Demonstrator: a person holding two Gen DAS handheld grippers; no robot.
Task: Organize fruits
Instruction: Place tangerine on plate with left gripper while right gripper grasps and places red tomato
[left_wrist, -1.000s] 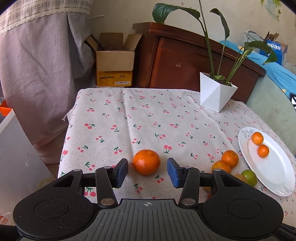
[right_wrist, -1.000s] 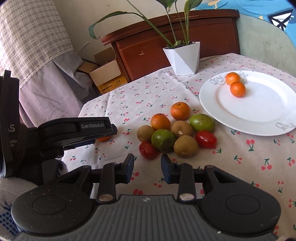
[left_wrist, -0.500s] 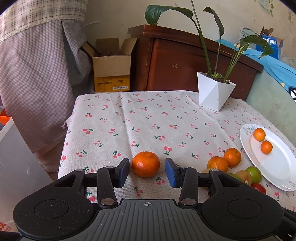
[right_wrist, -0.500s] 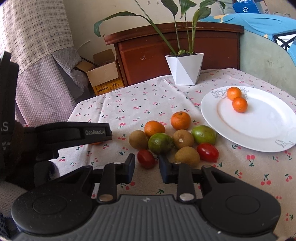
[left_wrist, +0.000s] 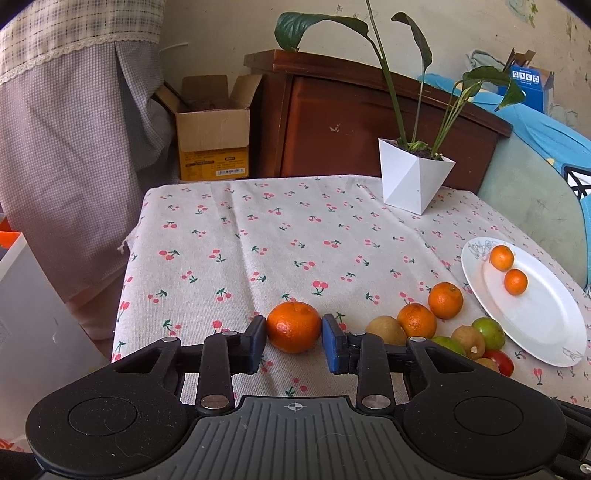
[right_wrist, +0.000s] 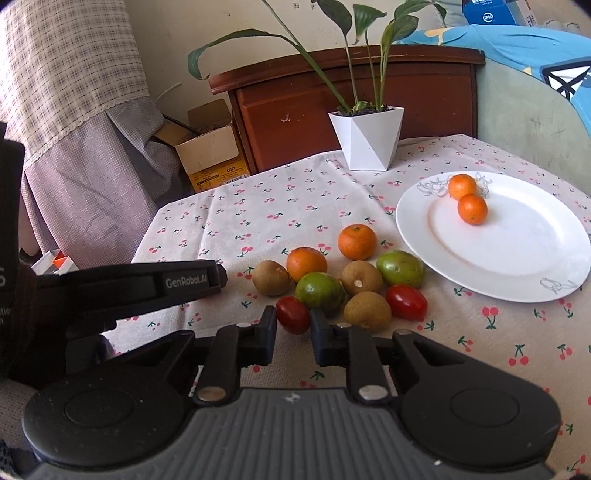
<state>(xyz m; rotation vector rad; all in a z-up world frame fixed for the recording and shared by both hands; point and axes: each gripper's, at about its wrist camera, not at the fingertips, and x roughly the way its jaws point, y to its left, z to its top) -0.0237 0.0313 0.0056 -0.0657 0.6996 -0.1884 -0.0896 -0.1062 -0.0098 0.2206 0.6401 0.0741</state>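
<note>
A large orange (left_wrist: 293, 325) lies on the cherry-print cloth near the table's front left. My left gripper (left_wrist: 294, 334) has it between its blue pads, which touch both sides while the jaws are still closing. In the right wrist view a small red cherry tomato (right_wrist: 292, 314) sits at the near edge of the fruit pile, and my right gripper (right_wrist: 293, 326) is shut on it. A white plate (right_wrist: 517, 266) at the right holds two small oranges (right_wrist: 472, 209).
The pile holds kiwis (right_wrist: 367, 309), green fruits (right_wrist: 319, 290), two oranges (right_wrist: 357, 242) and another tomato (right_wrist: 406, 302). A white plant pot (right_wrist: 365, 140) stands at the back. The left gripper's finger (right_wrist: 184, 282) reaches in just left of the pile. The table's left edge drops off beside a curtain.
Both pairs of jaws have narrowed. The left pads closed in from a wide gap onto the orange. The right pads closed onto the cherry tomato, which lay just ahead of them before.
</note>
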